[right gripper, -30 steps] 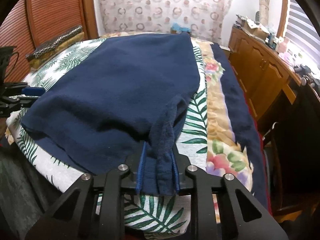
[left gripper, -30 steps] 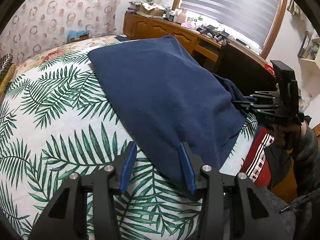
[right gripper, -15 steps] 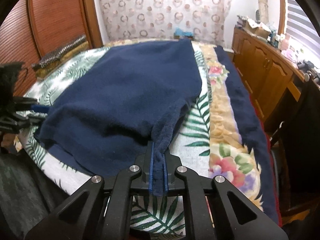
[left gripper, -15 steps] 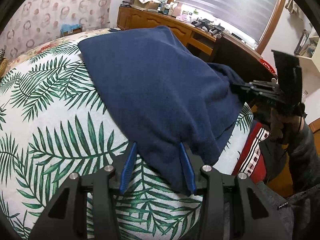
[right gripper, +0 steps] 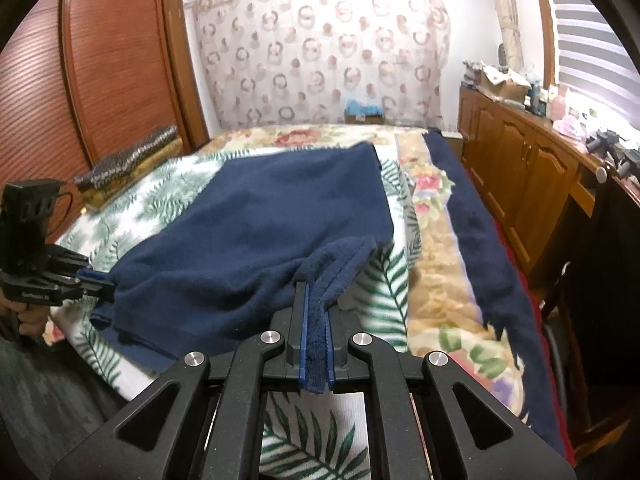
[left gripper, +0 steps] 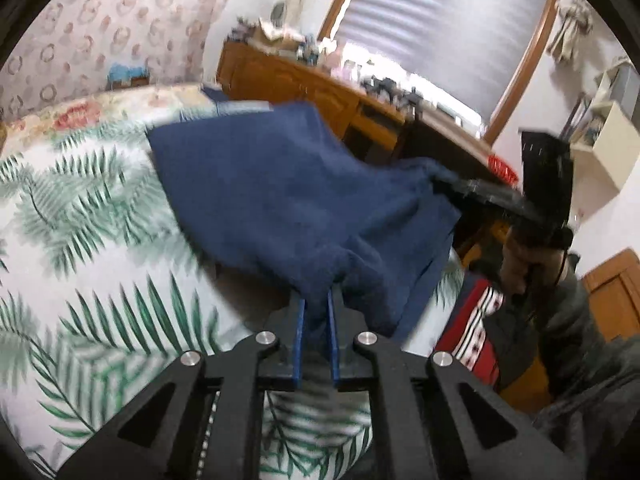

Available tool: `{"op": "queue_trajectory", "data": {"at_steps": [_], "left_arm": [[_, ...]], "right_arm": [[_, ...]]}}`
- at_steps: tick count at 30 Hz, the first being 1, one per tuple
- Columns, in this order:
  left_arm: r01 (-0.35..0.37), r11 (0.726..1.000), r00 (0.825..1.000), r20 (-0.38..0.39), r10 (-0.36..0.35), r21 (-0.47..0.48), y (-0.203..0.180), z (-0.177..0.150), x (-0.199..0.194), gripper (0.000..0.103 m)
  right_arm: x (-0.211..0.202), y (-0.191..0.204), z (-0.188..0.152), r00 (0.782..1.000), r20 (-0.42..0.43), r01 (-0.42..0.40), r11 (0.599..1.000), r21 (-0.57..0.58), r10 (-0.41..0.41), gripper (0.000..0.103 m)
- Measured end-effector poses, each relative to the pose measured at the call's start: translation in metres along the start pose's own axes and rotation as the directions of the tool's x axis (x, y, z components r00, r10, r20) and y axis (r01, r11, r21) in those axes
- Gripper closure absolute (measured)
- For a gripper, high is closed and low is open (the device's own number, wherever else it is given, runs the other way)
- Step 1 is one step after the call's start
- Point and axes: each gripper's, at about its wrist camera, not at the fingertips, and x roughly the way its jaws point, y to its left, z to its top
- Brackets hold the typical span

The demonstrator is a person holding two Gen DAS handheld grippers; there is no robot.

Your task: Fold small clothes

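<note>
Item: navy garment (right gripper: 280, 216), lying on the bed (right gripper: 168, 188) over the palm-leaf cover, far edge flat, near edge now raised. Left claw (left gripper: 317, 304): open around the near corner a second ago, jaws just closed, now clamped tight on a bunched fold of cloth with fabric filling the narrow gap. Right claw (right gripper: 316, 308): already nipping the other near corner a second ago, pinched further since, now fully clamped on a thick rolled hem that runs between the pads and out behind them. Both corners lifted clear of the cover compared with a second ago; cloth between the two claws sagging in a shallow hammock, leaf pattern newly exposed beneath the left corner. Left view blurred. Seen from the left view, right claw (left gripper: 440, 184) biting the far end of the same edge; seen from the right view, left claw (right gripper: 100, 278) gripping the opposite corner, a hand (right gripper: 28, 318) under its handle. Reading for the task: grasp stage done on both sides, first fold not yet made; near edge likely due to be carried toward the far edge. Caution: right grip sits on bunched hem rather than a flat corner, so the folded edge may land uneven. Wooden dresser (right gripper: 516, 160) beside the bed, not involved.
</note>
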Motion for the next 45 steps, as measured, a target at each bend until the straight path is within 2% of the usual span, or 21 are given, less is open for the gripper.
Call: {"op": "queue_trajectory", "data": {"at_steps": [6, 10, 17, 26, 29, 31, 33, 35, 36, 37, 39, 45], "left_arm": [[-0.058, 0.998, 0.992, 0.113, 0.058, -0.002, 0.025, 0.058, -0.017, 0.096], [-0.1, 0.995, 0.985, 0.136, 0.103, -0.026, 0.055, 0.087, -0.008, 0.096], [-0.136, 0.987, 0.985, 0.097, 0.145, -0.087, 0.101, 0.12, 0.03, 0.096], [-0.142, 0.986, 0.989, 0.026, 0.145, -0.089, 0.122, 0.136, 0.063, 0.092], [-0.119, 0.99, 0.992, 0.03, 0.121, -0.081, 0.125, 0.141, 0.059, 0.086], [-0.136, 0.988, 0.988, 0.059, 0.141, -0.078, 0.125, 0.145, 0.05, 0.072], [-0.16, 0.985, 0.982, 0.097, 0.165, -0.062, 0.125, 0.149, 0.037, 0.071], [-0.158, 0.986, 0.981, 0.101, 0.163, -0.059, 0.126, 0.15, 0.03, 0.068], [-0.154, 0.986, 0.983, 0.097, 0.159, -0.058, 0.128, 0.149, 0.029, 0.068], [-0.141, 0.988, 0.985, 0.087, 0.146, -0.056, 0.128, 0.146, 0.028, 0.068], [-0.121, 0.991, 0.99, 0.063, 0.125, -0.059, 0.13, 0.142, 0.031, 0.068], [-0.089, 0.994, 0.996, -0.016, 0.089, -0.058, 0.124, 0.131, 0.055, 0.067]], "right_arm": [[0.005, -0.003, 0.042, 0.996, 0.088, -0.012, 1.0, -0.016, 0.013, 0.1], [0.027, -0.007, 0.083, 0.992, 0.123, -0.01, 0.999, -0.036, 0.014, 0.1], [0.094, -0.018, 0.133, 0.996, 0.089, 0.005, 0.999, -0.041, -0.001, 0.1], [0.146, -0.038, 0.143, 0.999, 0.017, 0.052, 0.999, -0.016, -0.052, 0.099], [0.151, -0.046, 0.145, 0.997, 0.012, 0.078, 0.997, 0.005, -0.078, 0.094], [0.148, -0.049, 0.148, 0.996, 0.022, 0.086, 0.996, 0.019, -0.086, 0.09], [0.14, -0.048, 0.149, 0.994, 0.035, 0.103, 0.995, 0.016, -0.103, 0.087], [0.133, -0.046, 0.15, 0.994, 0.042, 0.105, 0.994, 0.008, -0.105, 0.082], [0.13, -0.046, 0.149, 0.993, 0.044, 0.111, 0.994, 0.005, -0.112, 0.073], [0.127, -0.045, 0.149, 0.99, 0.048, 0.135, 0.991, 0.001, -0.135, 0.053], [0.121, -0.049, 0.151, 0.986, 0.064, 0.153, 0.988, 0.009, -0.154, 0.039], [0.12, -0.045, 0.15, 0.989, 0.032, 0.148, 0.989, -0.022, -0.147, 0.039]]}}
